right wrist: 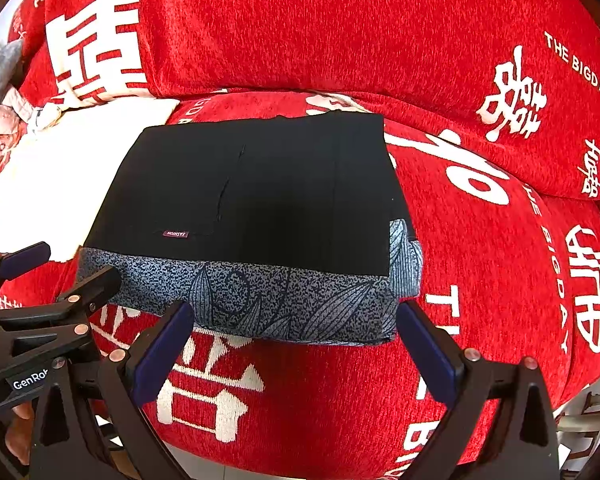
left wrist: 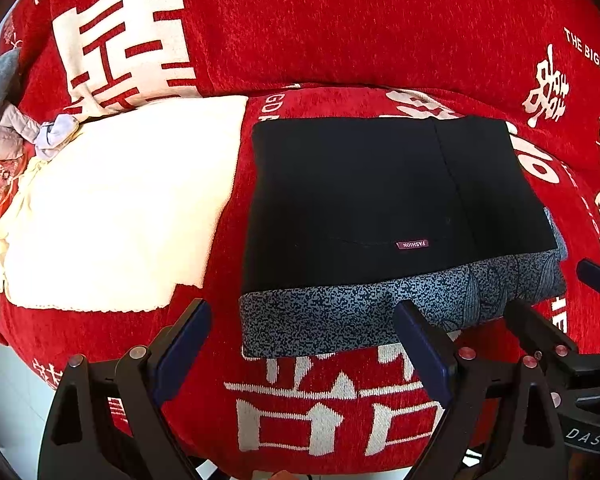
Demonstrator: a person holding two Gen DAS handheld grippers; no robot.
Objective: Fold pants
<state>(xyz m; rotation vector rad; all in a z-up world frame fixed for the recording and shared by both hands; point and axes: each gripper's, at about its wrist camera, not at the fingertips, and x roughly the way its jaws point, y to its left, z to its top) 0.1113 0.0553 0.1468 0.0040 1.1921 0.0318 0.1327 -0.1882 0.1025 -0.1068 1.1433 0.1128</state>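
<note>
Left tongs [left wrist: 302,344]: standing wide apart, gripping nothing, hovering over the red sofa cover [left wrist: 332,400]. Right tongs [right wrist: 294,340]: likewise spread, gripping nothing, sitting just right of the left pair. Pants [left wrist: 380,200], folded: lying directly ahead of both tongs, the grey-blue patterned band [right wrist: 260,300] nearest the tips, black cloth beyond. White cloth [left wrist: 120,208]: lying ahead-left of the left tongs, beside the pants.

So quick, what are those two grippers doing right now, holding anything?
Left gripper: open, holding nothing, just short of the folded pants.
Right gripper: open, holding nothing, also just short of the pants.
</note>
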